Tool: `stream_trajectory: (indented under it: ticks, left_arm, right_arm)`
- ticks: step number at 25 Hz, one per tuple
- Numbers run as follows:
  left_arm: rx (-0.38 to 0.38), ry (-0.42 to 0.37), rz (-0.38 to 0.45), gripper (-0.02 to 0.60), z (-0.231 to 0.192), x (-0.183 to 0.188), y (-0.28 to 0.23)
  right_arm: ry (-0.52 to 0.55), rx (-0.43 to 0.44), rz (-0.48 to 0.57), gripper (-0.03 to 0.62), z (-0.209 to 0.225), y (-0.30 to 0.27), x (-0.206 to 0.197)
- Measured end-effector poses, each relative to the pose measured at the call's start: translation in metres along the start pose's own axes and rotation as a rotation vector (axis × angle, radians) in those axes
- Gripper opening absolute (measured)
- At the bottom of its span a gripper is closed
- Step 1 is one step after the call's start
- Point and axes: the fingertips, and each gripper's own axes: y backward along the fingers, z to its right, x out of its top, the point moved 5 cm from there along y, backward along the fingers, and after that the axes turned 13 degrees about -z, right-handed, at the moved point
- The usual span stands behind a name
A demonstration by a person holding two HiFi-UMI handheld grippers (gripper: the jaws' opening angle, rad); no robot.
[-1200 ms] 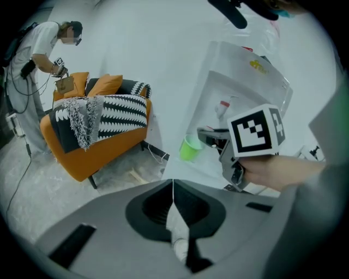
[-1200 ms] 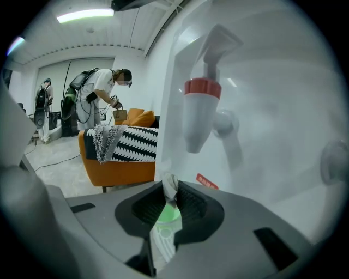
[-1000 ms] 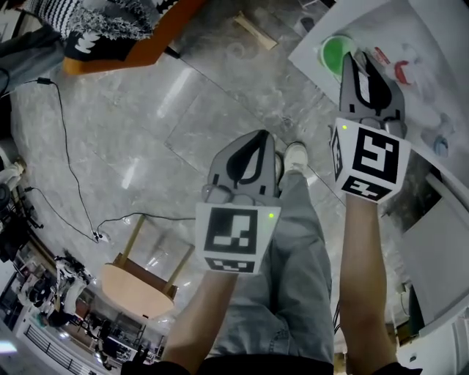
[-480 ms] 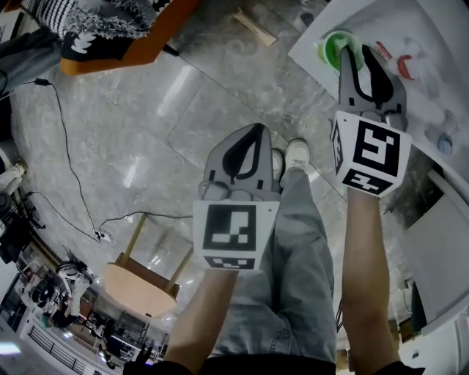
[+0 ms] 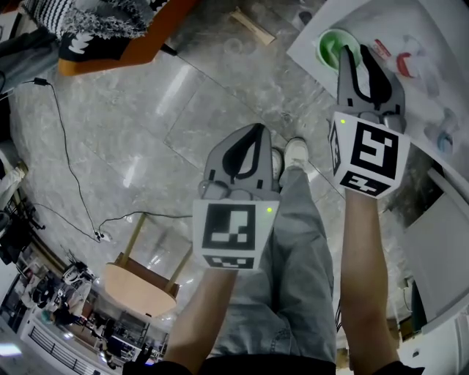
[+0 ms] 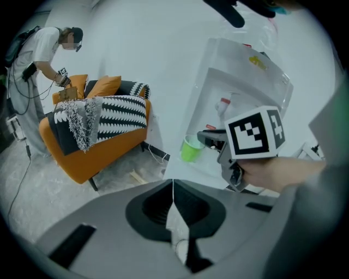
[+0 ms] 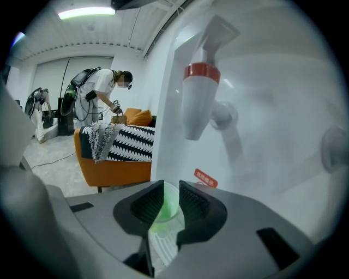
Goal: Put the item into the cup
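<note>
Grey marble floor [image 5: 146,110], black cable [image 5: 68,157] trailing. Orange sofa [image 6: 92,158] with black-and-white throw [image 6: 125,111]. Round wooden stool [image 5: 135,289]. White walls [image 6: 163,54]. Ceiling strip light [image 7: 87,12].

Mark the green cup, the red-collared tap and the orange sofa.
green cup [image 6: 191,150], left gripper view, its outer wall.
red-collared tap [image 7: 201,71], right gripper view, the red collar.
orange sofa [image 6: 98,158], left gripper view, its front panel.
</note>
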Motion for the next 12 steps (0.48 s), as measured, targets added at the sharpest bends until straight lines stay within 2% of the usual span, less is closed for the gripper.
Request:
stream_trajectory:
  ticks: [9, 12]
  left_arm:
    - [-0.005, 0.004, 0.019, 0.014, 0.004, -0.002, 0.009]
    - [-0.008, -0.016, 0.021, 0.014, 0.007, -0.009, 0.015]
  right_arm:
    - [-0.061, -0.02, 0.041, 0.045, 0.002, 0.027, 0.0]
    - [-0.068, -0.023, 0.045, 0.034, 0.0, 0.04, -0.004]
